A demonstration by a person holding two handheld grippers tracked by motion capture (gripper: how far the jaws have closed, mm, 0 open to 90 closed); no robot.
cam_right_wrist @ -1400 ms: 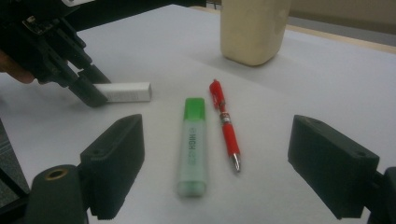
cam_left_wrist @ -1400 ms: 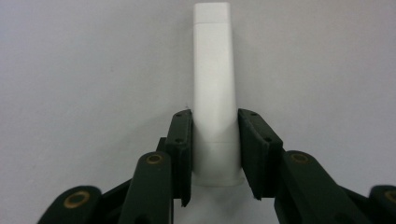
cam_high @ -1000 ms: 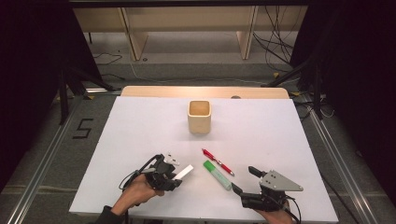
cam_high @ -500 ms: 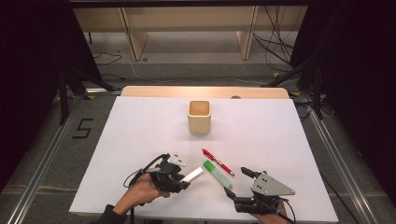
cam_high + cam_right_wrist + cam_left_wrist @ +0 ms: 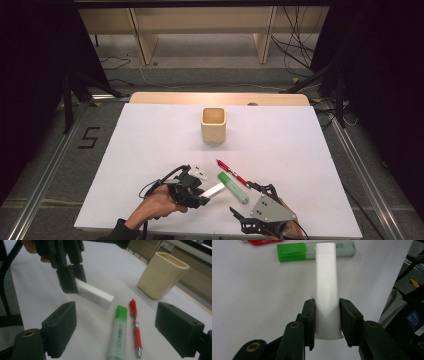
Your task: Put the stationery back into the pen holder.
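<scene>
Highlighter (image 5: 233, 187) and red pen (image 5: 231, 172) just beyond held white tube (image 5: 214, 190), cup (image 5: 213, 125) well apart.

The high view looks down from above; both gripper views sit close, sharing the green highlighter (image 5: 315, 250).

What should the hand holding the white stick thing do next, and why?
Probably carry it on toward the beige cup. The left gripper has its fingers clamped on the white eraser, lifted off the table over the green highlighter, and the open-topped cup looks like the place for it.
</scene>
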